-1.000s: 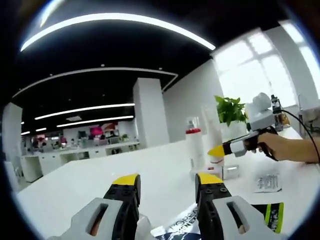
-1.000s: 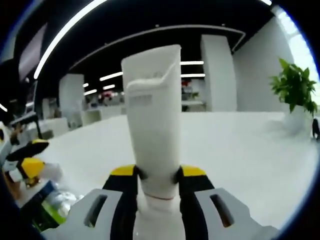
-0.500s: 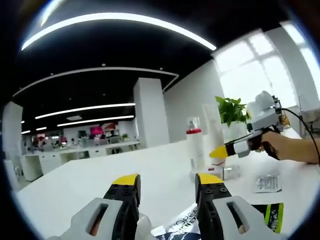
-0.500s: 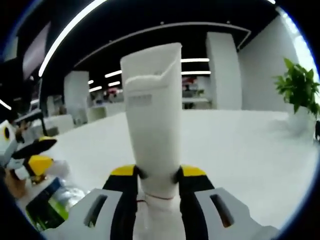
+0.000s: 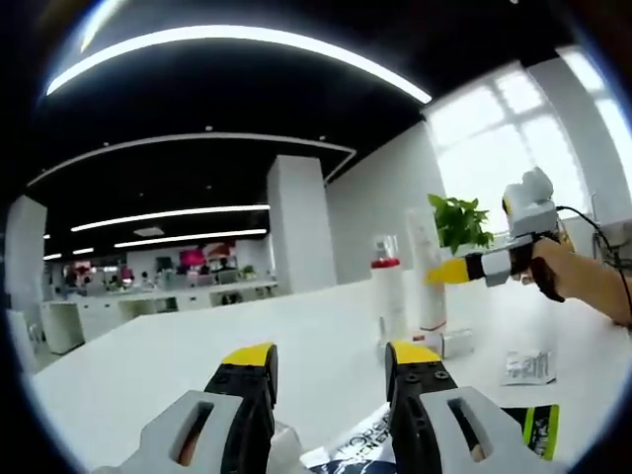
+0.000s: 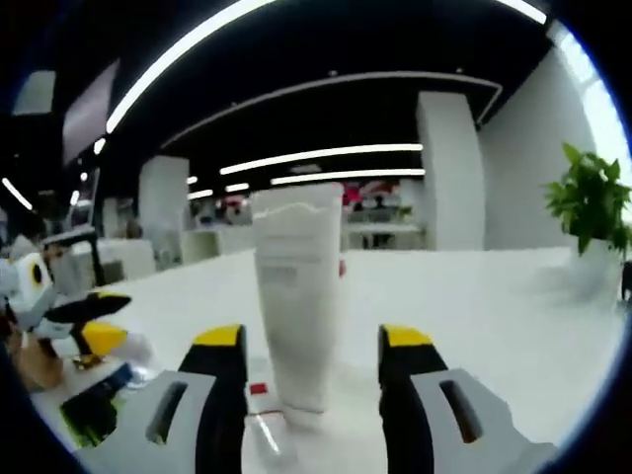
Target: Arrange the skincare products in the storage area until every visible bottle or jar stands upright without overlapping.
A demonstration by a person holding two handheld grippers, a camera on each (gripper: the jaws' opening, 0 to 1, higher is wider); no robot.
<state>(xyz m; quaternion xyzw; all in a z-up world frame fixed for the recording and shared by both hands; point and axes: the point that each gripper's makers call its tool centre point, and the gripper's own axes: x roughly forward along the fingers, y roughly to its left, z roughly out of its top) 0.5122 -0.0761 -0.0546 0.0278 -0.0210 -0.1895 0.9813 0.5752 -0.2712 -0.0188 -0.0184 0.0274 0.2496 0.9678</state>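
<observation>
The right gripper (image 6: 312, 346) has its jaws apart either side of a white tube (image 6: 296, 306) that stands upright on its cap on the white table (image 6: 513, 326), with clear gaps at 9 and 3 o'clock. The best move is probably to draw straight back toward 6 o'clock without brushing it. The left gripper (image 5: 331, 357) is also open and holds nothing; a red-capped bottle (image 5: 387, 296) stands at 1 o'clock, and what seems a small bottle (image 5: 446, 342) lies beside it, likely due next.
</observation>
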